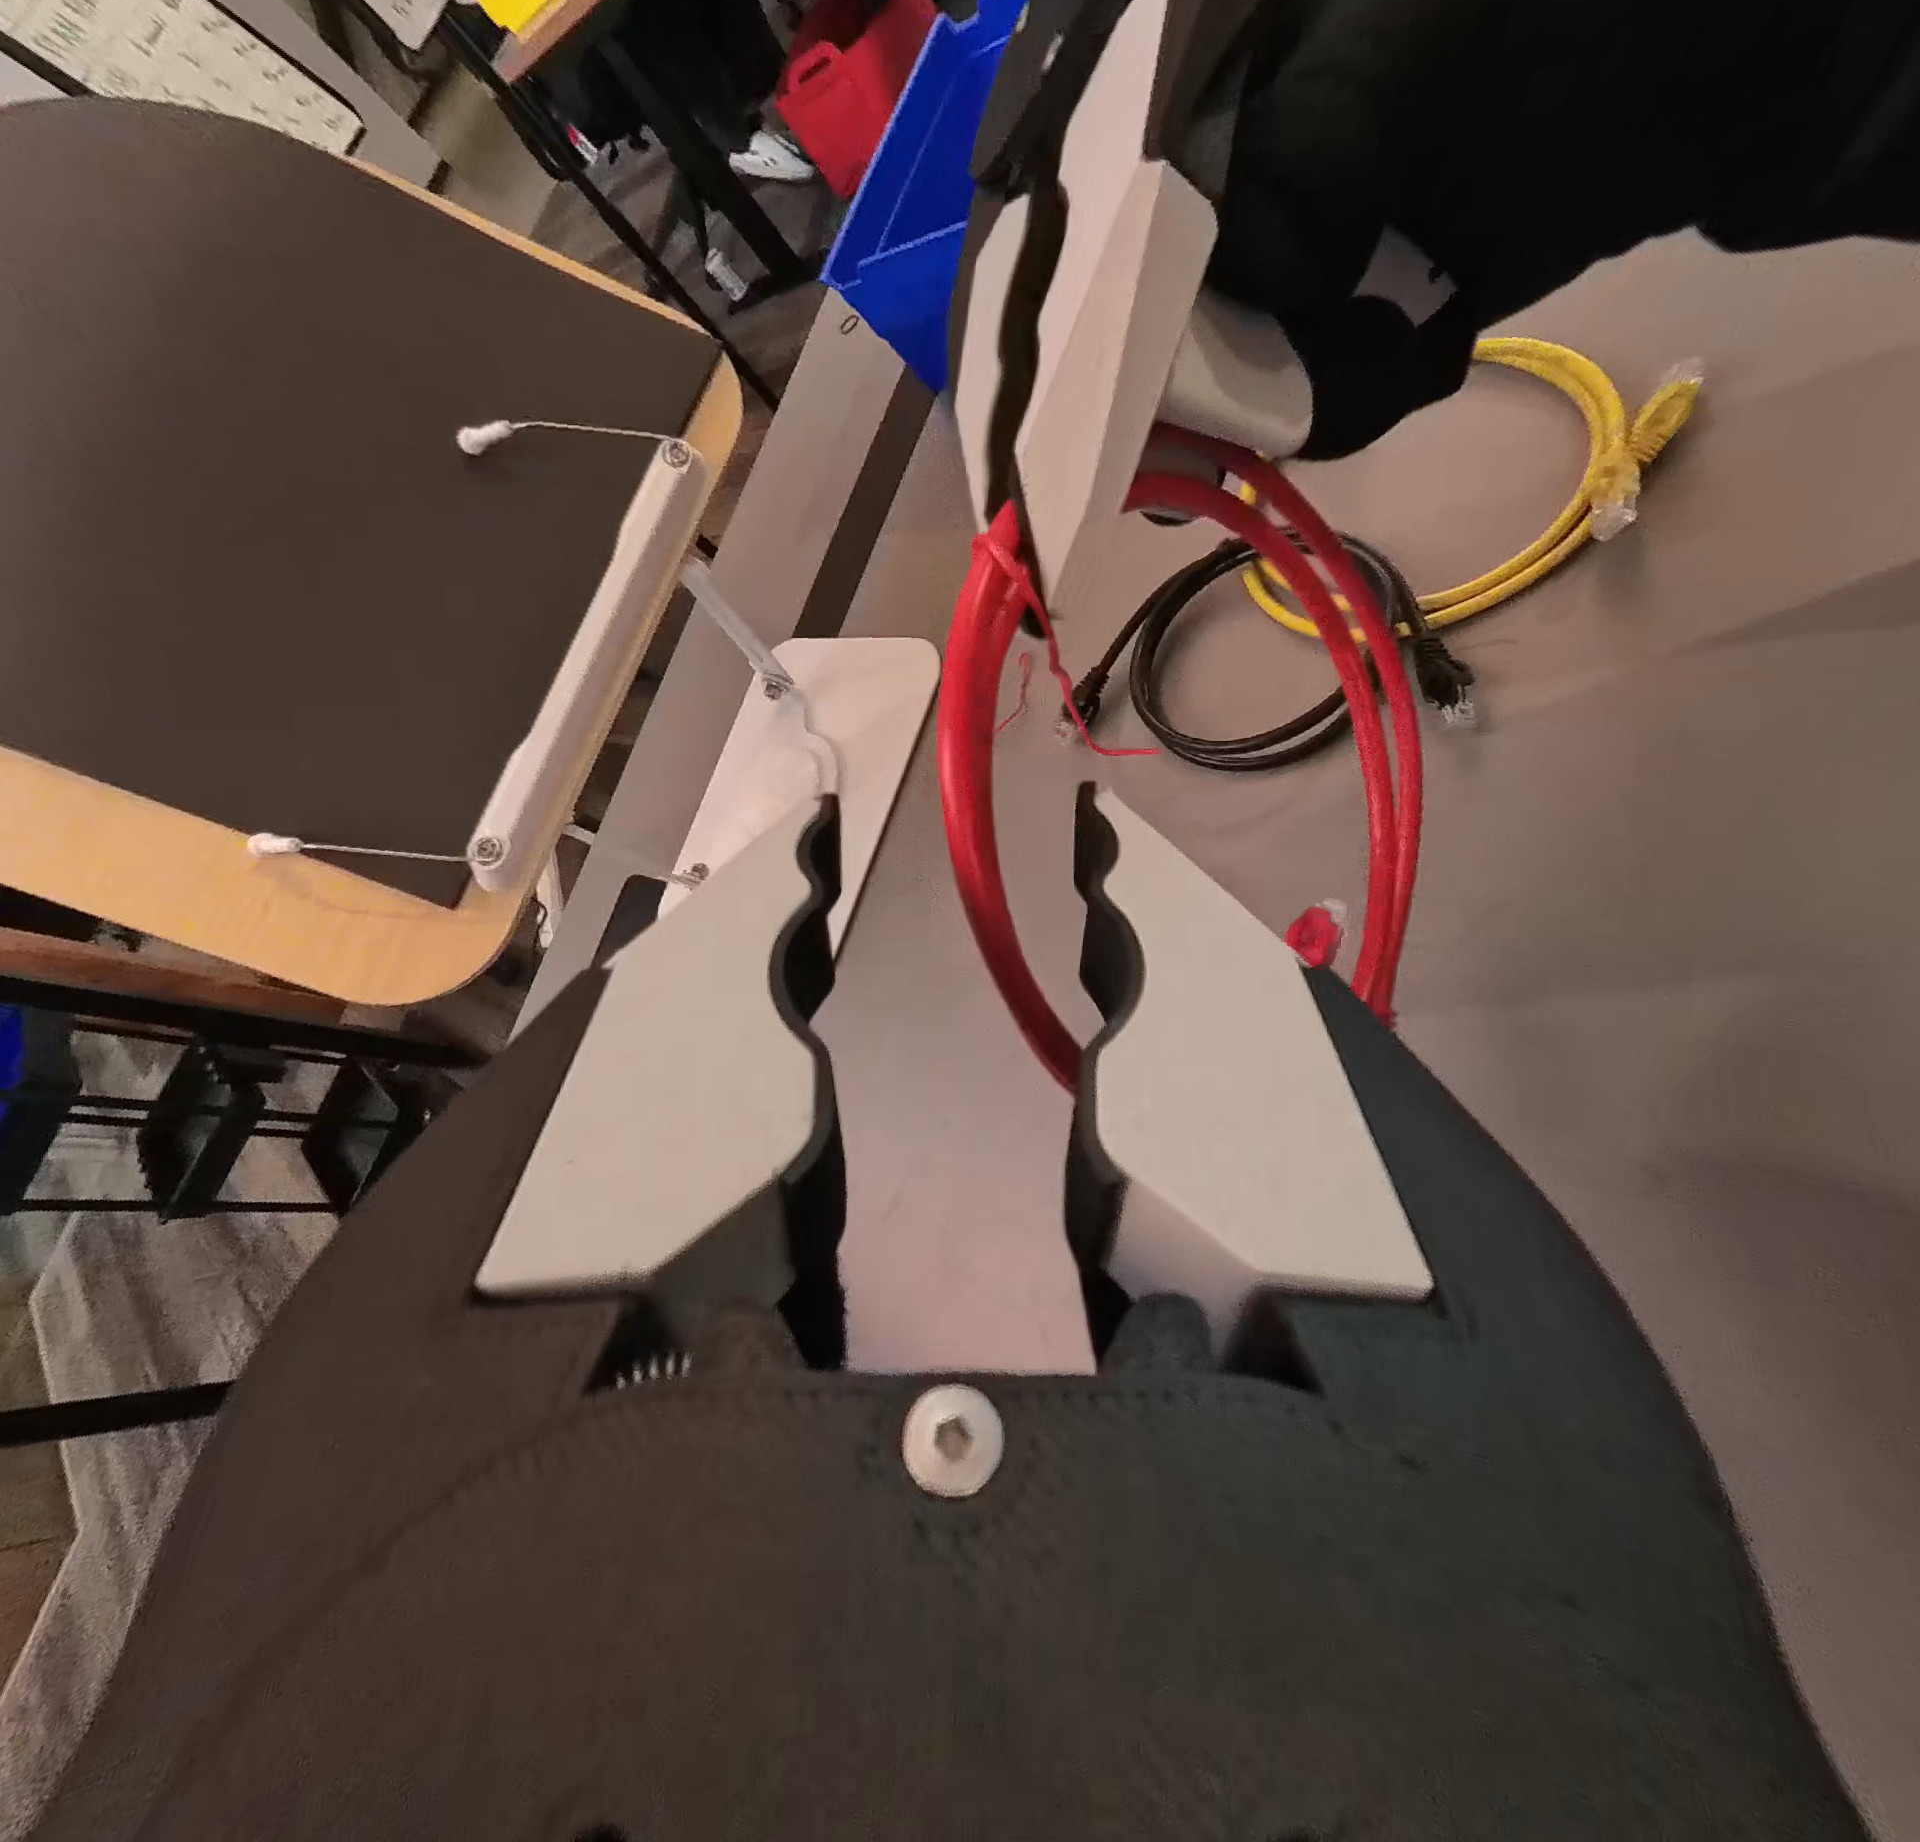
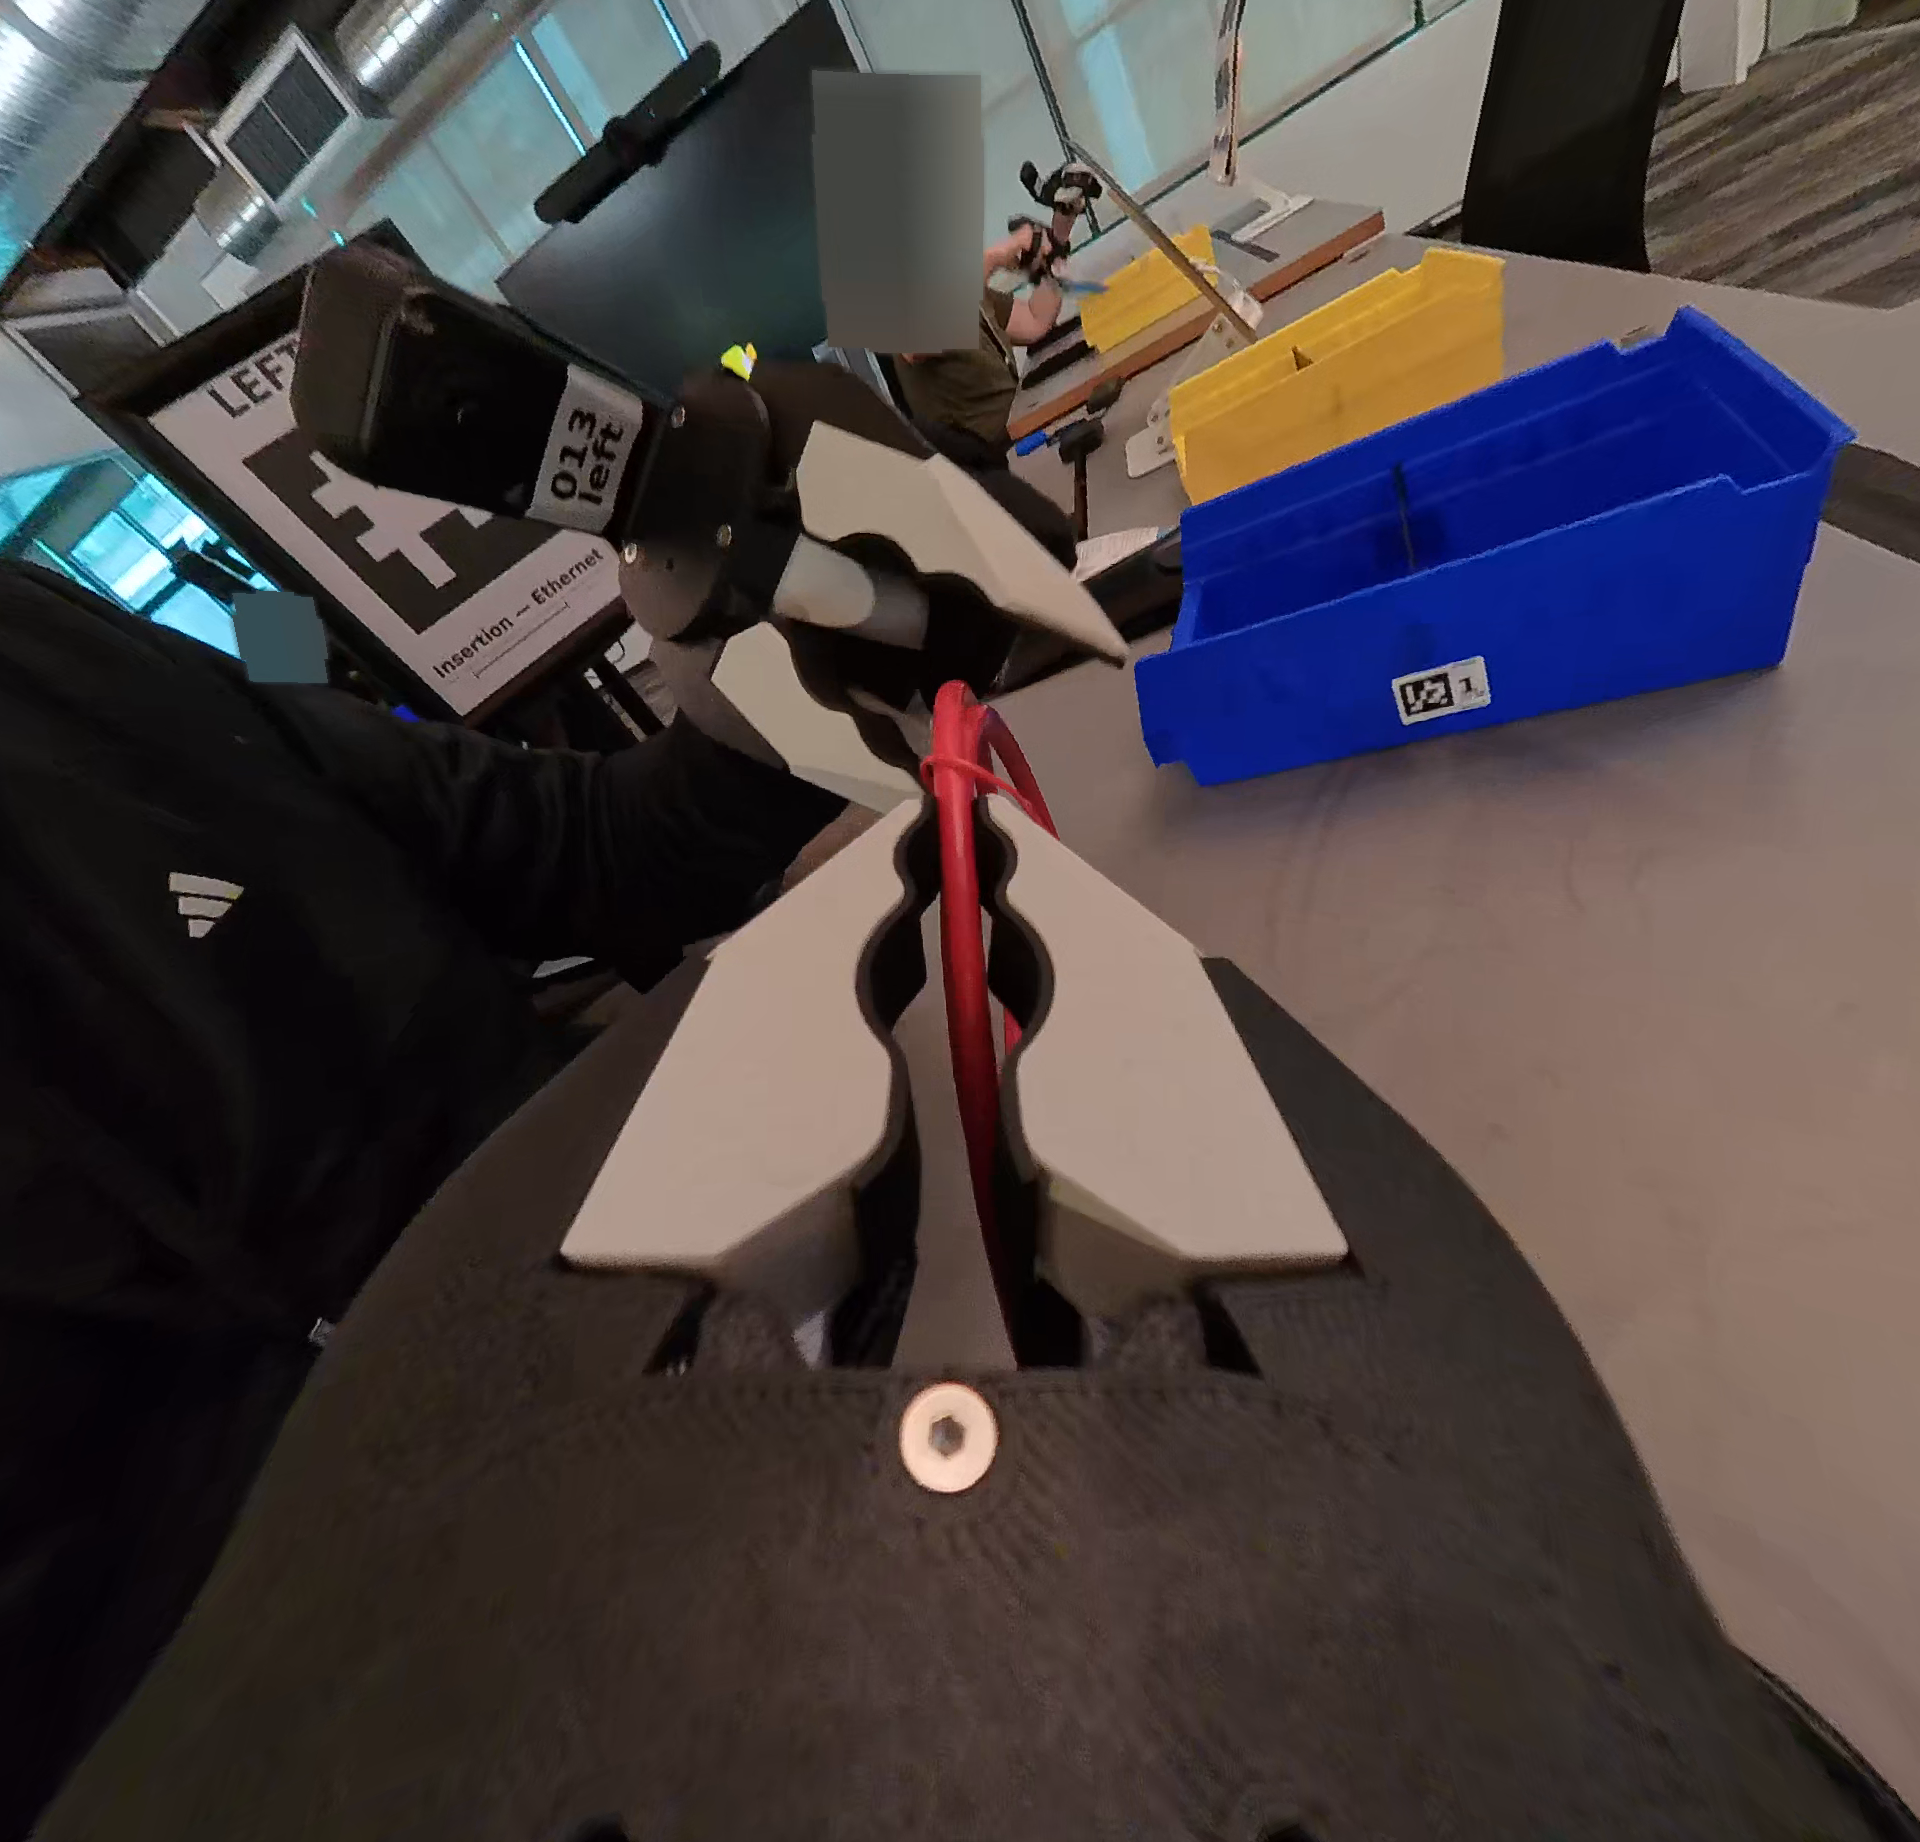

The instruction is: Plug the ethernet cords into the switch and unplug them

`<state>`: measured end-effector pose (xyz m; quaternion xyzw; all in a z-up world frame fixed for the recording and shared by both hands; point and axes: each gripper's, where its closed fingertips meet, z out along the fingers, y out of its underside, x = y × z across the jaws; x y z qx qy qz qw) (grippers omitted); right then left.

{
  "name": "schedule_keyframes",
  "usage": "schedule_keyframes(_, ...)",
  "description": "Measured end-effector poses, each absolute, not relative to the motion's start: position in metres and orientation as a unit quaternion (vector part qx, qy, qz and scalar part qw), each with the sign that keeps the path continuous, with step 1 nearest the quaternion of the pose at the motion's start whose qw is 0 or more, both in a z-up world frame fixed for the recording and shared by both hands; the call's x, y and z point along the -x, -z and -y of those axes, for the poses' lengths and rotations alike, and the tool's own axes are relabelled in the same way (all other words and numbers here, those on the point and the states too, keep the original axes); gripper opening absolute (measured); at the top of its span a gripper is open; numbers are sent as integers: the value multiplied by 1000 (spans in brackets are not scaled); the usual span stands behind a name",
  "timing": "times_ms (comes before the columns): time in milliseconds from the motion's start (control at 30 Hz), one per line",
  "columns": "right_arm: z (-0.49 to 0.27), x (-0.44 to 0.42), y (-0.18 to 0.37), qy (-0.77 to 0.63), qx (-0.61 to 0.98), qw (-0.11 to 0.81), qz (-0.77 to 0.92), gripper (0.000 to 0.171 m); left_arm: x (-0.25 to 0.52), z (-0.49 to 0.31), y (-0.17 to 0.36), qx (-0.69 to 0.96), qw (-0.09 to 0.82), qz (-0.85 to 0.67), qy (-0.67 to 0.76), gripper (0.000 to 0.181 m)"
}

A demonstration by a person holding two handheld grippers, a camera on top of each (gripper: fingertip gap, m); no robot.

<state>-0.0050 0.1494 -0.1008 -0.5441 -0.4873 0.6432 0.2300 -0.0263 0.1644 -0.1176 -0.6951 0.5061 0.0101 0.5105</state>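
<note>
A red ethernet cord (image 1: 1392,805), coiled and bound with a red tie, hangs above the grey table (image 1: 1662,961). My right gripper (image 1: 1023,566) is shut on the coil at the tie. In the right wrist view the red cord (image 2: 966,961) runs between that gripper's (image 2: 956,816) closed fingers. My left gripper (image 1: 956,800) is open, and the coil's left strand passes through its gap; it also shows open in the right wrist view (image 2: 997,722). A red plug (image 1: 1314,930) hangs by its right finger. A black cord (image 1: 1247,743) and a yellow cord (image 1: 1558,545) lie coiled on the table. No switch shows.
A blue bin (image 2: 1455,587) stands on the table's far side, also in the left wrist view (image 1: 925,192), with yellow bins (image 2: 1340,390) behind. A white bracket plate (image 1: 862,691) sits at the table edge. A dark-topped, wood-edged surface (image 1: 260,390) is left. A black sleeve (image 2: 312,909) fills the left. Left and right tips are no more than a few centimetres apart.
</note>
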Motion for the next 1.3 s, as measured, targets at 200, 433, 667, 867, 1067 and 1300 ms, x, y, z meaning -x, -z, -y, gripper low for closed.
schedule_keyframes(200,-138,8,114,-619,557,202,517,3,16,-158,136,700,472,-535,-19,2)
schedule_keyframes(433,-139,11,113,-595,558,231,531,5,17,-157,131,716,473,-513,25,1)
schedule_keyframes(667,-145,12,114,-558,573,259,541,21,17,-158,126,725,481,-488,74,1)
schedule_keyframes(867,-149,10,112,-527,579,285,553,33,18,-159,122,729,487,-471,104,0)
schedule_keyframes(1067,-153,9,106,-523,573,309,550,41,20,-158,119,731,487,-462,122,0)
schedule_keyframes(1300,-162,-9,82,-454,565,391,568,52,29,-162,116,749,481,-434,139,0)
